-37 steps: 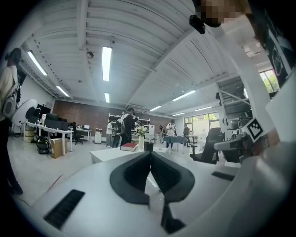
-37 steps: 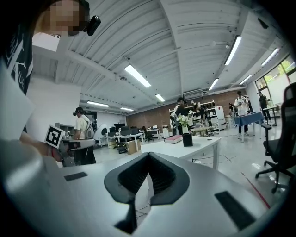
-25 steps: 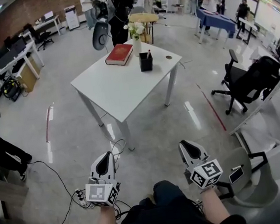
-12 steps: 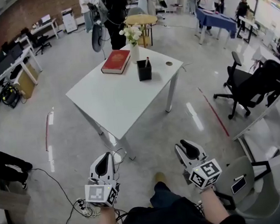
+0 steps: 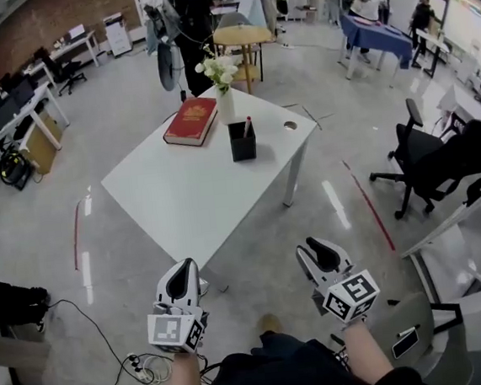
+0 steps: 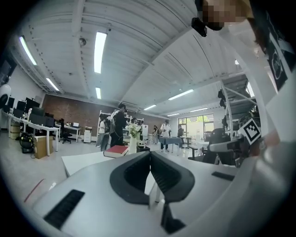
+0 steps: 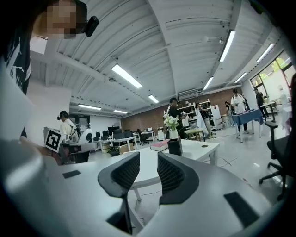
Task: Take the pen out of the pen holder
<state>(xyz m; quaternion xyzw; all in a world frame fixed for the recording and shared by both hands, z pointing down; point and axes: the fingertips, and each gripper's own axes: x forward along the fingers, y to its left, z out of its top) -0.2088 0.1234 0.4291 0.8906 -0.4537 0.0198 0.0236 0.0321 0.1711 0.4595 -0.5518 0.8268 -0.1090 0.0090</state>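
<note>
Nearest the person, the left gripper [image 5: 182,269] was held low over the floor with its fingers pressed together on nothing. Beside it, the right gripper [image 5: 314,248] had its fingers spread; they had just been opening, and nothing stood between them. Both pointed roughly level towards the white surface [image 5: 173,194], whose near corner lay just ahead of the left gripper in the head view. The black pen holder [image 5: 241,141] stood upright towards the far side of that surface, well apart from both pairs of fingers, with the pen [image 5: 246,126] standing in it, its upper end above the rim. A red book [image 5: 191,120] lay left of the holder, and a vase of white flowers [image 5: 220,69] stood behind it. Further off were a round wooden table [image 5: 242,33] and several people, with a black office chair [image 5: 443,147] out to the right. Against a second before, the surface had drawn nearer and filled more of the head view, both grippers had come close to its near corner, and the right fingers stood wider apart; the holder, pen and book kept their places on the surface
</note>
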